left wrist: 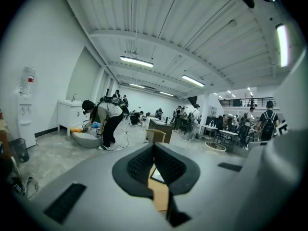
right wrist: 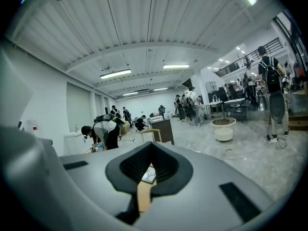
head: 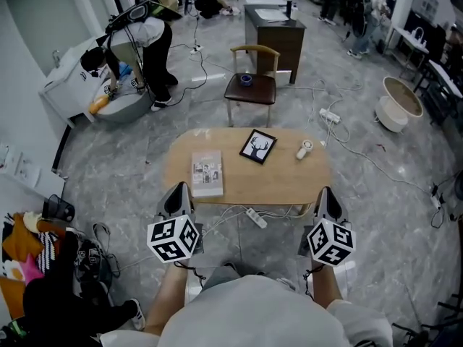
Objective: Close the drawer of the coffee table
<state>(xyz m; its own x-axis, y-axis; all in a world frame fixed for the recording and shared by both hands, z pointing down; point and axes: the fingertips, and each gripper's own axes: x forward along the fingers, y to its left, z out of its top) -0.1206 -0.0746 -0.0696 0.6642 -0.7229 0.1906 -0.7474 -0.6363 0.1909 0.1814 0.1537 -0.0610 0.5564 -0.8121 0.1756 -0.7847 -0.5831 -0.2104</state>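
Two grippers, head view: left gripper (head: 177,191) and right gripper (head: 325,194) hang side by side at the near edge of the table (head: 282,176), neither touching it.
Table, head view: straight ahead of both tools, long axis running left to right across the person.
On top: a book (head: 207,173) toward the left, a frame (head: 258,147) mid-table, a small white thing (head: 304,149) toward the right.
Drawer: not on show! The top covers whatever sits under it, so I can't tell which side it opens from or how far out it is.
Nearer hand: a dead heat, I'd say. Left sits just off the book end, right off the other end.
Below the table: a power strip (head: 256,217) and cables on the floor, near the grippers.

Left gripper view: left gripper (left wrist: 154,146) has its jaws together at the tips, nothing between them.
Through the slot: a strip of table (left wrist: 159,191) and the frame (left wrist: 156,175) ahead. No drawer front.

Right gripper view: right gripper (right wrist: 151,144) is the same story, jaws together and empty.
Through the slot: table (right wrist: 143,194) and frame (right wrist: 148,173) ahead, and again no drawer.

Hard to make out: the table's near side, blocked by each gripper's own body.
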